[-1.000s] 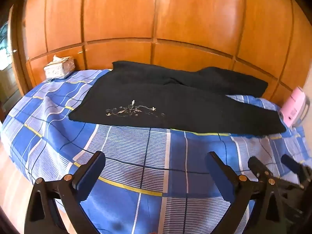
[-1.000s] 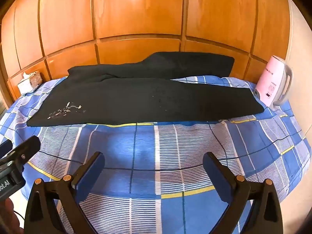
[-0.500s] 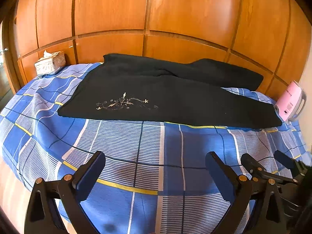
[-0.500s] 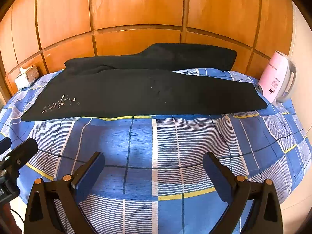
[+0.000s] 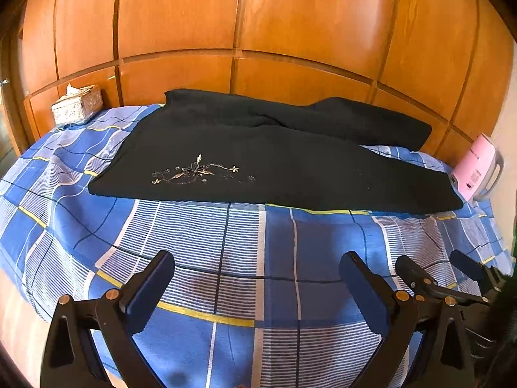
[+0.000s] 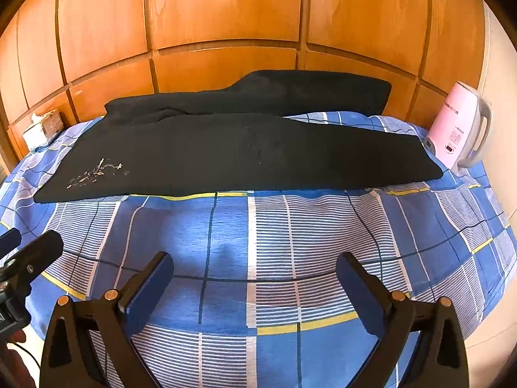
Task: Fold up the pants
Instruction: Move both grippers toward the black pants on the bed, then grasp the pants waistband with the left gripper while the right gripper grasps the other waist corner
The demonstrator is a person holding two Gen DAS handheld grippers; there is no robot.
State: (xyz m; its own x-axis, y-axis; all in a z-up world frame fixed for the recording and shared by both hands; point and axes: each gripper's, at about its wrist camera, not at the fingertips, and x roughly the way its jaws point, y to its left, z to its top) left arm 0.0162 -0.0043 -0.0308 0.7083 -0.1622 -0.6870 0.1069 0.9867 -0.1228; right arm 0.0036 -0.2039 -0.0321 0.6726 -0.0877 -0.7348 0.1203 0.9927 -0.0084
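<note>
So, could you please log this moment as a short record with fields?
surface: blue checked bedspread
garment: black pants, spread flat, not yet folded
detail: embroidered flower near one end
left gripper: open, empty, short of the pants
right gripper: open, empty, short of the pants
also on bed: tissue box, pink kettle
backdrop: wooden panels

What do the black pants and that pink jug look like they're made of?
The black pants look like soft, matte woven or knit cloth: no shine, limp folds, pale embroidery near one end. The pink jug looks like smooth, slightly glossy plastic, with a grey handle; its inside can't be seen.
</note>
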